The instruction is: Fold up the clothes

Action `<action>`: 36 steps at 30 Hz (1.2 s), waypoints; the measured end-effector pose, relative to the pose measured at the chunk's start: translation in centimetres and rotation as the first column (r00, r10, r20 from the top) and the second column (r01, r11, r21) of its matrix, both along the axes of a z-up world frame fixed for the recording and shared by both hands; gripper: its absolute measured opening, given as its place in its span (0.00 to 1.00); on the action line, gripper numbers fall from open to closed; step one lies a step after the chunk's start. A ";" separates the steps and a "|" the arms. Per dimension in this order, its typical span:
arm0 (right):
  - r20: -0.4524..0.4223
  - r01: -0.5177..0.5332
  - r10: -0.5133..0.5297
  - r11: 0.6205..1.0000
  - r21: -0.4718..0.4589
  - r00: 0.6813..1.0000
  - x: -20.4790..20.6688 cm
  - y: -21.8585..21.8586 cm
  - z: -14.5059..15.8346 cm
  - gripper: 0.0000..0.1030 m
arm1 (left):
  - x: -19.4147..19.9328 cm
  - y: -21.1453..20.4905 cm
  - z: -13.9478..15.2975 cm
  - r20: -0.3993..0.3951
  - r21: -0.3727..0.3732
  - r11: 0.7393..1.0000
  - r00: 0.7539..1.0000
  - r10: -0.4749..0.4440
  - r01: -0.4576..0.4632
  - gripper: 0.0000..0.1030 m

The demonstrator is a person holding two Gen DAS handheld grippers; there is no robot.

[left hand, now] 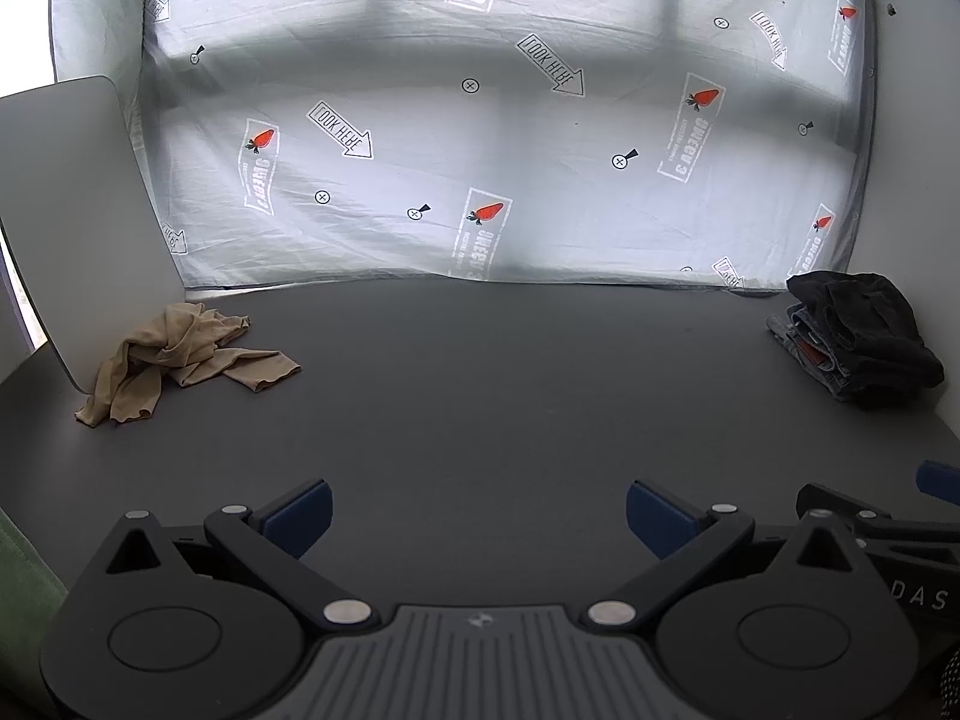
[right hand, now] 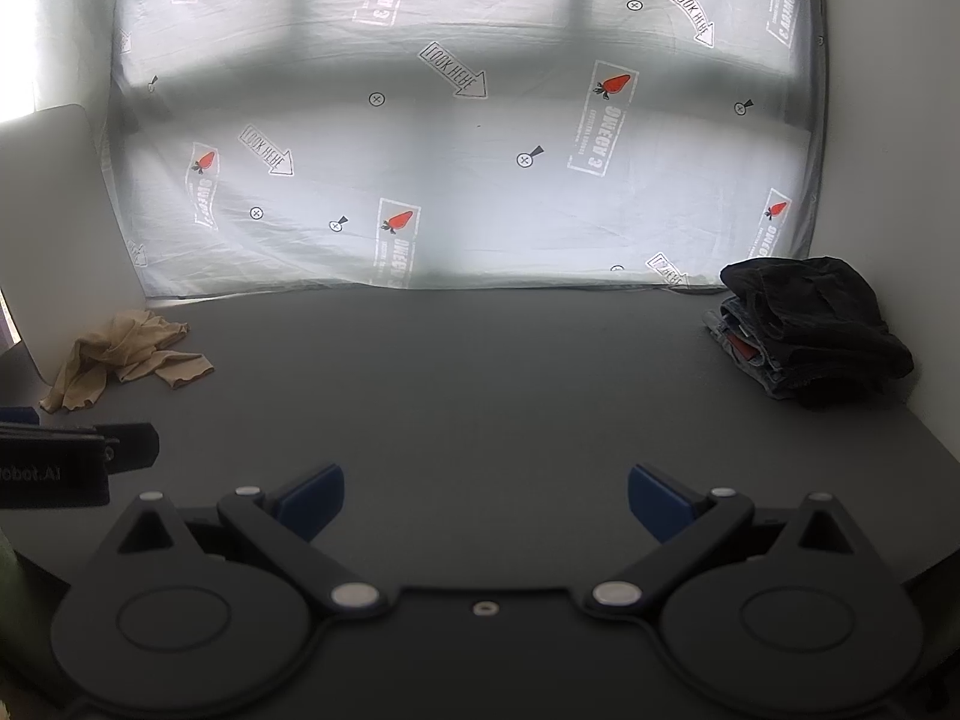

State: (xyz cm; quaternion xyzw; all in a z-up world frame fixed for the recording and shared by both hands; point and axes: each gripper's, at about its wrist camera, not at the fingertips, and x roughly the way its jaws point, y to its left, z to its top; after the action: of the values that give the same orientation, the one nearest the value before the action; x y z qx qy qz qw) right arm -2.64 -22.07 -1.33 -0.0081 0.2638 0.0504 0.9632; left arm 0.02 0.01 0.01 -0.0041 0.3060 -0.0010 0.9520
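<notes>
Between tan garment (left hand: 180, 354) and folded pile (left hand: 858, 339), bare table (left hand: 480, 396); tongs apart.

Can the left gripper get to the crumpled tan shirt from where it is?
Probably yes. The left gripper has its jaws open and empty, and only bare dark table lies between it and the crumpled tan garment at the far left, beside the leaning grey board.
</notes>
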 end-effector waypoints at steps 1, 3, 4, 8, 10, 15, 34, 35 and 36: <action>0.001 0.000 0.000 1.000 -0.001 1.000 0.0 -0.1 0.0 0.99 | 0.0 0.0 0.0 0.001 0.000 1.000 1.000 0.001 -0.001 1.00; 0.002 0.002 -0.002 1.000 -0.003 1.000 0.2 -0.6 0.2 0.99 | 0.1 0.0 0.0 0.002 -0.001 1.000 1.000 0.002 -0.002 1.00; 0.003 0.003 -0.003 1.000 -0.004 1.000 0.3 -1.0 0.3 0.99 | 0.2 0.1 0.0 0.002 -0.002 1.000 1.000 0.002 -0.002 1.00; 0.005 0.011 -0.011 1.000 -0.003 1.000 0.3 -0.6 -0.1 0.99 | 0.0 1.0 0.0 0.012 -0.013 1.000 1.000 0.004 -0.003 1.00; 0.005 0.016 -0.016 1.000 -0.002 1.000 -0.3 -0.4 -0.1 0.99 | -0.8 0.2 0.3 0.020 0.006 1.000 1.000 0.003 -0.003 1.00; 0.006 0.028 -0.028 1.000 -0.001 1.000 -0.2 0.7 -0.5 0.99 | -0.1 0.3 0.1 0.002 0.000 1.000 1.000 0.001 -0.001 1.00; -0.001 0.029 -0.029 1.000 0.001 1.000 0.1 -0.1 0.1 0.99 | 0.1 0.4 0.1 0.005 0.001 1.000 1.000 -0.003 0.003 1.00; 0.000 0.030 -0.030 1.000 0.001 1.000 0.1 -0.1 0.1 0.99 | 0.1 0.4 0.1 0.005 0.001 1.000 1.000 -0.003 0.003 1.00; 0.000 0.031 -0.031 1.000 0.000 1.000 0.0 -0.1 0.1 0.99 | 0.1 0.4 0.1 0.006 0.000 1.000 1.000 -0.003 0.003 1.00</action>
State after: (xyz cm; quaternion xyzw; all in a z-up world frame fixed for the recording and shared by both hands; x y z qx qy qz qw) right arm -2.67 -22.13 -1.19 -0.0039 0.2636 0.0354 0.9640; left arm 0.10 0.38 0.07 -0.0035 0.3032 -0.0022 0.9529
